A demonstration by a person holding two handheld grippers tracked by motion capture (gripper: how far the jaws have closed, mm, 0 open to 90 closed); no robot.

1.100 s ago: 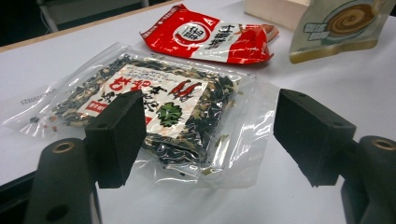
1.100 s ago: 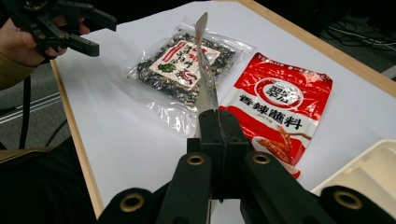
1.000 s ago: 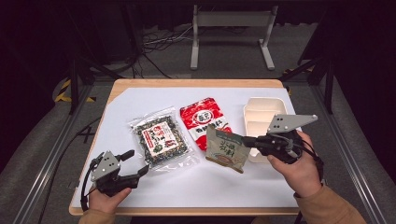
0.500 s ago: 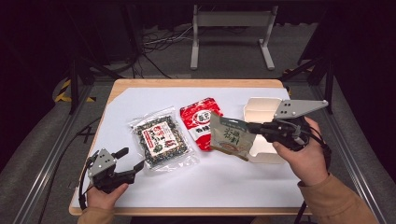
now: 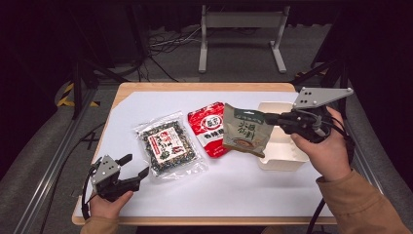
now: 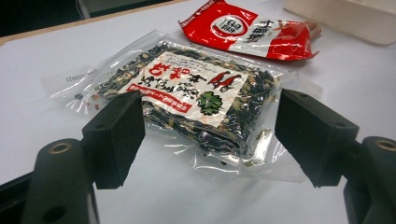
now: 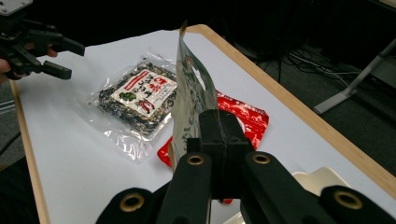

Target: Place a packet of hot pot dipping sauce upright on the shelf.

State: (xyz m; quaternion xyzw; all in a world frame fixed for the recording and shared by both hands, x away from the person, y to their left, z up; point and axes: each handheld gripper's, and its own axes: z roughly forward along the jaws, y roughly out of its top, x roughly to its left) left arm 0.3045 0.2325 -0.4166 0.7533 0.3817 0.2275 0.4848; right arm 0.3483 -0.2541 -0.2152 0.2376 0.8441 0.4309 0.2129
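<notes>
White table covering (image 5: 234, 187) is bearing two snack packets; right gripper (image 5: 271, 118) is clamping the green pouch (image 5: 245, 132) aloft, left gripper (image 5: 136, 166) is resting open.

We see large dark Chinese characters on the green pouch (image 5: 245, 131), too blurred to read. Red Chinese lettering on the clear packet's (image 6: 187, 88) white label, red pouch's (image 6: 252, 32) round logo: both illegible.

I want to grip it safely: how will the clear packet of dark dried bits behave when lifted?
The clear packet looks flat and loosely filled, so it will probably sag and feel light. Its glossy film may slip between pads. The wide empty border seems the easiest place for the open left gripper.
</notes>
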